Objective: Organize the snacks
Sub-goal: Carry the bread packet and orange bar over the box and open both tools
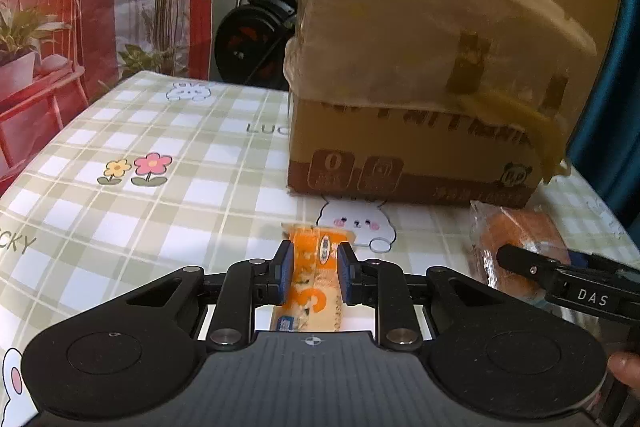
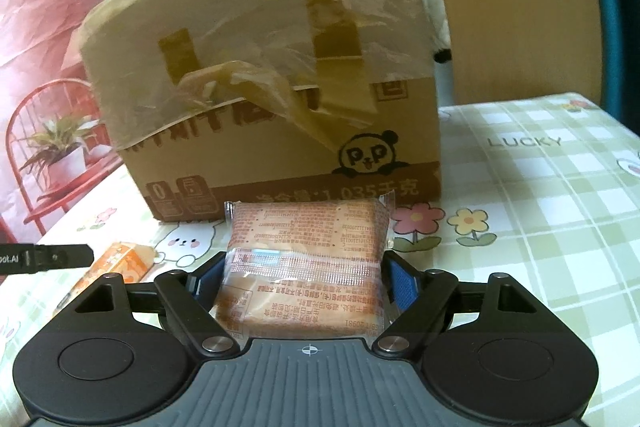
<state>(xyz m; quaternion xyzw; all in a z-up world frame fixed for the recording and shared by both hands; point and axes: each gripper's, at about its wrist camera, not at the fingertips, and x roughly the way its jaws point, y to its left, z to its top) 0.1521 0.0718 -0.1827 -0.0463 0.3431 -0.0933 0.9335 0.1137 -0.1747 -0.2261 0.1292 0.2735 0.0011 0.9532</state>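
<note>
The left gripper (image 1: 313, 269) is seen closed narrowly on a slim orange-and-white plastic snack packet (image 1: 310, 287) — its blue pads (image 1: 285, 269) press against the packet's two long sides. The packet runs lengthwise between the fingers, its far end pointing toward the box; whether it is lifted or resting on the cloth cannot be told. In the right wrist view the same packet (image 2: 116, 263) appears at the lower left, with a black fingertip of the left gripper (image 2: 60, 258) beside it.

The right gripper (image 2: 306, 279) is held wider, around a squarish clear-wrapped brown pastry packet (image 2: 306, 255) covered in red print. Its blue pads (image 2: 402, 283) sit against the packet's sides, so the packet is gripped. In the left wrist view this packet (image 1: 516, 247) is seen at the right, with the black finger of the right gripper (image 1: 520, 263) across it, and part of a hand (image 1: 624, 371) at the frame's edge.

Just beyond both packets stands a brown cardboard box (image 2: 280, 147) with a panda logo and dark printed band; its raised flap is covered with crinkled clear film and strips of yellowish tape. Everything rests on a table with a green-and-white checked tablecloth (image 1: 160, 155) — flowers, rabbits and the word "LUCKY" are printed on it. Behind the table, a red chair (image 1: 36, 39) with a potted plant (image 1: 16, 43) is visible.
</note>
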